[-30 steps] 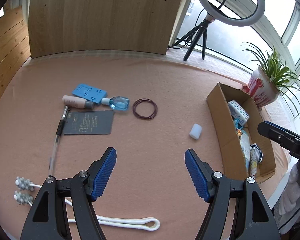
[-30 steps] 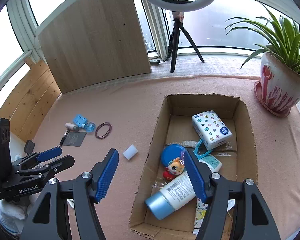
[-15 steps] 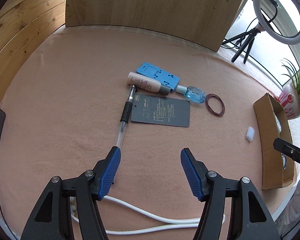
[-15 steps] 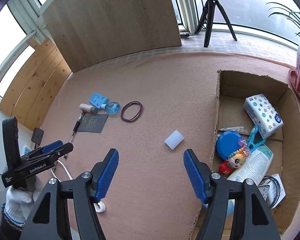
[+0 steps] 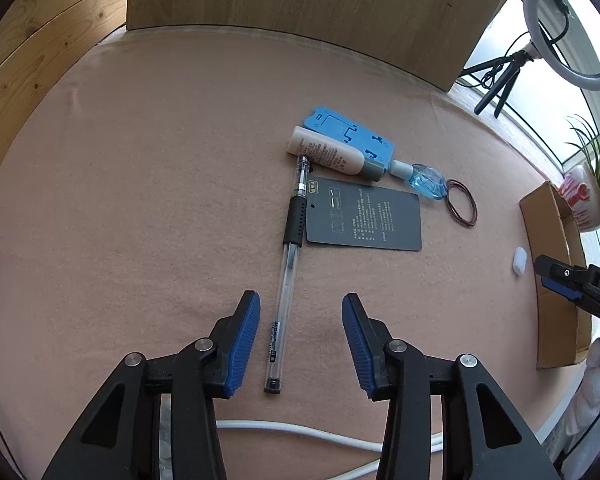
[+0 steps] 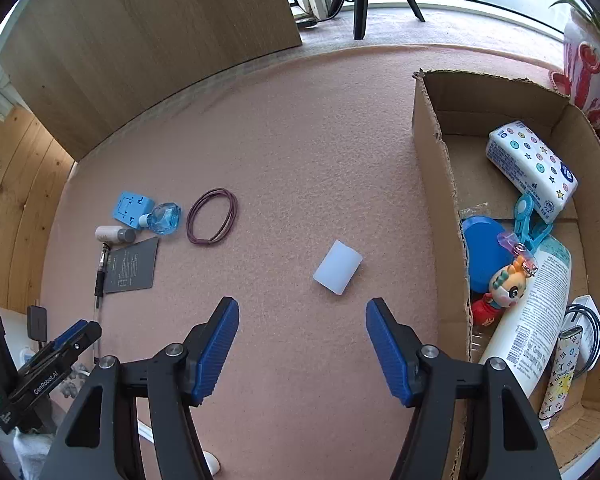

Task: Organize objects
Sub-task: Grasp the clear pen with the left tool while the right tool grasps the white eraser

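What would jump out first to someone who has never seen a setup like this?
Probably the pair of blue-padded jaws of the left gripper, closing around a clear pen that lies on the pink felt table cover. Next, the open right gripper hangs near a small white block. At the right stands a cardboard box already crowded with toiletries and a little doll.

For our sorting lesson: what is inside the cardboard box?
Inside the cardboard box: tissue pack, blue lid, doll, lotion bottle, clip. What lies beneath them is covered.
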`<action>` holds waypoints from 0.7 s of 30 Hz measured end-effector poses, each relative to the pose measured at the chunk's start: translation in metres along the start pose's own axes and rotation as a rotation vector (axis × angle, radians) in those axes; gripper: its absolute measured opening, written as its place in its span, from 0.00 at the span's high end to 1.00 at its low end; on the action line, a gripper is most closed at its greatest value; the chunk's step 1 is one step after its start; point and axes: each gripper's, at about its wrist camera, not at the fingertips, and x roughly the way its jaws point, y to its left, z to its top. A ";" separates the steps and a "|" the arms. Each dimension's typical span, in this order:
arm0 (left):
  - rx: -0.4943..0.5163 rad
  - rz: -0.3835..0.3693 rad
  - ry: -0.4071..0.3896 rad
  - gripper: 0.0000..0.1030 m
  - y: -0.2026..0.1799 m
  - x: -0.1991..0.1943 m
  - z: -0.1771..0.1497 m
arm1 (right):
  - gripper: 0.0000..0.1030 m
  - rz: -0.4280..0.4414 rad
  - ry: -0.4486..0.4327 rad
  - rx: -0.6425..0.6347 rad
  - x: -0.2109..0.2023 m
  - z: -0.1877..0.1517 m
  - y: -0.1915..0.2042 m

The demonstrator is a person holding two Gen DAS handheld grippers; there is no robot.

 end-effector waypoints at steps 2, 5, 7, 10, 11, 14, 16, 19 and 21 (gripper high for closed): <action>0.017 -0.009 -0.001 0.56 -0.002 0.002 0.001 | 0.39 0.017 -0.004 0.027 -0.002 0.001 0.002; 0.041 -0.006 0.001 0.57 -0.006 0.005 0.002 | 0.40 -0.009 0.000 0.048 0.001 0.001 0.010; 0.059 0.001 -0.002 0.66 -0.007 0.006 0.003 | 0.40 -0.062 -0.010 0.068 0.006 0.000 0.012; 0.054 -0.005 -0.008 0.83 -0.001 0.007 0.005 | 0.40 -0.040 0.014 0.137 0.015 -0.001 0.010; 0.050 -0.015 -0.005 0.89 0.001 0.007 0.004 | 0.40 -0.045 0.015 0.143 0.016 -0.002 0.012; 0.037 -0.051 0.003 0.91 0.008 0.004 -0.001 | 0.40 -0.065 -0.010 0.151 0.015 -0.005 0.014; 0.049 -0.063 0.004 0.91 0.007 0.001 -0.008 | 0.40 -0.056 -0.020 0.174 0.014 -0.007 0.012; 0.070 -0.068 -0.002 0.91 0.004 -0.005 -0.020 | 0.40 -0.052 -0.042 0.214 0.011 -0.013 0.007; 0.077 -0.067 -0.015 0.91 0.005 -0.009 -0.029 | 0.40 -0.050 -0.058 0.249 0.009 -0.016 0.002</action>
